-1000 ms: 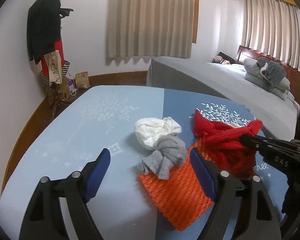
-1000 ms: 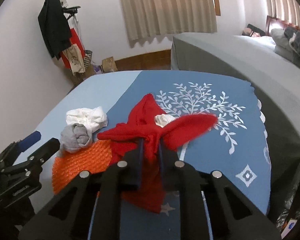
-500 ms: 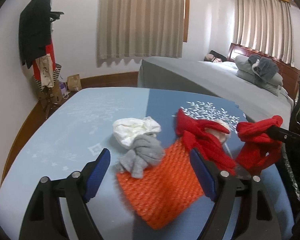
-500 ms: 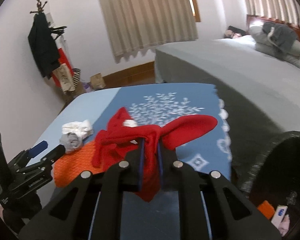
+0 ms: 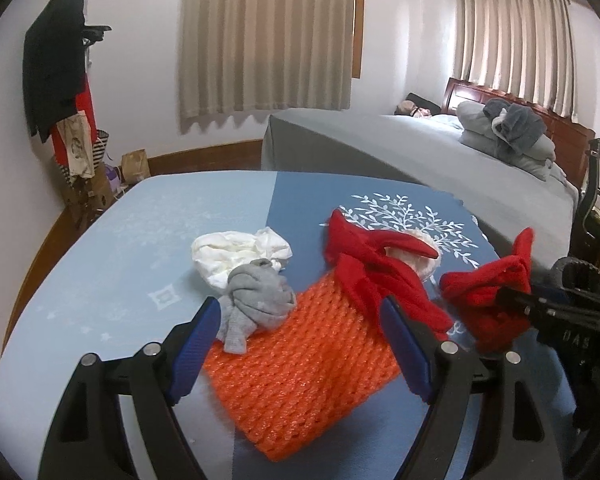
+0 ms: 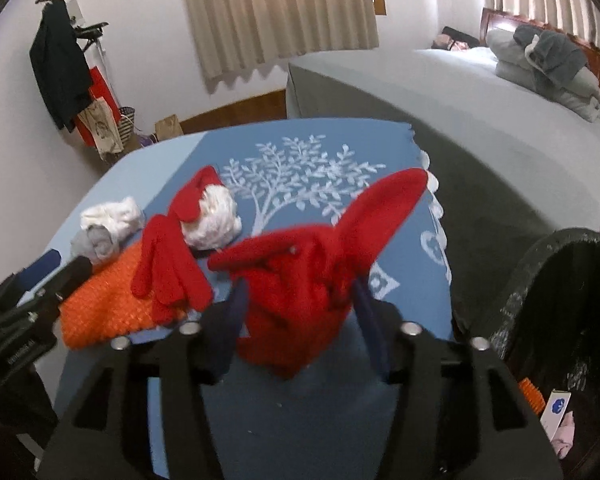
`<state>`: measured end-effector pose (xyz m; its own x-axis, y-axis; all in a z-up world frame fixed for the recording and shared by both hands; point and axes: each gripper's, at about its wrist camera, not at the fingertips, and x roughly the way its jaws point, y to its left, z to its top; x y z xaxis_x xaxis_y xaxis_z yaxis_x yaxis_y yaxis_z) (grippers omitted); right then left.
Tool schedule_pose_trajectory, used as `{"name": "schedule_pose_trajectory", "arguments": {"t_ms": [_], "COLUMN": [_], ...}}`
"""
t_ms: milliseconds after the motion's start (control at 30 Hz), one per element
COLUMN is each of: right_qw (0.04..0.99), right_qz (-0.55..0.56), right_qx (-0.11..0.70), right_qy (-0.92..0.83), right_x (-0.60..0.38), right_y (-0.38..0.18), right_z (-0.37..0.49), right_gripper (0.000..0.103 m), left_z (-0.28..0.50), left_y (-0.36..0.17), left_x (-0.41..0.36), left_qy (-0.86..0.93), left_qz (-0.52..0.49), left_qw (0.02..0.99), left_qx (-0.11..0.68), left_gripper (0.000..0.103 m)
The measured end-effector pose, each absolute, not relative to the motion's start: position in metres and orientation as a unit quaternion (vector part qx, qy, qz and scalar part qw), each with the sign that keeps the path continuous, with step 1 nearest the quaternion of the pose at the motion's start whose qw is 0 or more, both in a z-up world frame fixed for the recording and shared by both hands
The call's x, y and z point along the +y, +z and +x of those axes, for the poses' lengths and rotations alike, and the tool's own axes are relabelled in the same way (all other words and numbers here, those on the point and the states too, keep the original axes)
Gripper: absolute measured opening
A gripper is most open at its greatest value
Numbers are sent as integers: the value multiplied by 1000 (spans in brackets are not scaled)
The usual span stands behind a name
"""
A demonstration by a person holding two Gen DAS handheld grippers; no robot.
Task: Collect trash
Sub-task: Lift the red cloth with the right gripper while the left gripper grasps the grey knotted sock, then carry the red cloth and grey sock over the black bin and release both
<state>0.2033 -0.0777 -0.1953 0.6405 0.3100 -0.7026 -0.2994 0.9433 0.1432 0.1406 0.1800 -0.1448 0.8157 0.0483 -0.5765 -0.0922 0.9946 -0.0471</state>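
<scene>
Counted on the blue table (image 5: 100,260): two red gloves, one white crumpled wad (image 5: 236,252), one grey knotted rag (image 5: 256,304), one orange foam net (image 5: 300,380), one white fluffy ball (image 6: 212,220). First red glove (image 5: 380,276) draped across the net's 1 o'clock corner and over the fluffy ball. Second red glove (image 6: 300,280) bunched between the pads of the right gripper (image 6: 300,308), off the table's 3 o'clock edge, jaws spread wide; cannot tell whether gripped or loose, blurred. One black bin (image 6: 540,248) at 4 o'clock in the right wrist view, a few scraps inside. Left gripper (image 5: 300,312) spread wide over the net, holding nothing, grey rag beside its 9 o'clock pad.
</scene>
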Motion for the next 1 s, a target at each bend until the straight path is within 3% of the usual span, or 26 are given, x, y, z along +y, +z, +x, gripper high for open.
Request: {"name": "schedule_pose_trajectory", "arguments": {"t_ms": [67,267,433,600,733,800,1000], "right_qw": [904,891,885,887,889,891,893], "right_qz": [4,-1,4,9,5,2,-2], "right_qx": [396,424,427,419,413,408,399], "right_qy": [162,164,184,196,199,200,206], "right_x": [-77,-69,-64,-63,-61,-60,-61], "right_y": [-201,-213,-214,-211,-208,-206,-199], "right_z": [205,218,225,224,222,221,216], "right_gripper": [62,60,18,13,13,13,13], "left_z": [142,144,157,166,175,178,171], "left_y": [-146,-148,-150,-153,-160,-163,-159], "left_x": [181,186,197,205,211,215,213], "left_qy": [38,44,52,59,52,51,45], "left_qz": [-38,-43,-47,-53,-62,-70,-66], "left_qw": [951,950,946,941,933,929,935], "left_qx": [303,307,317,328,351,360,346], "left_gripper": [80,80,80,80,63,46,37]}}
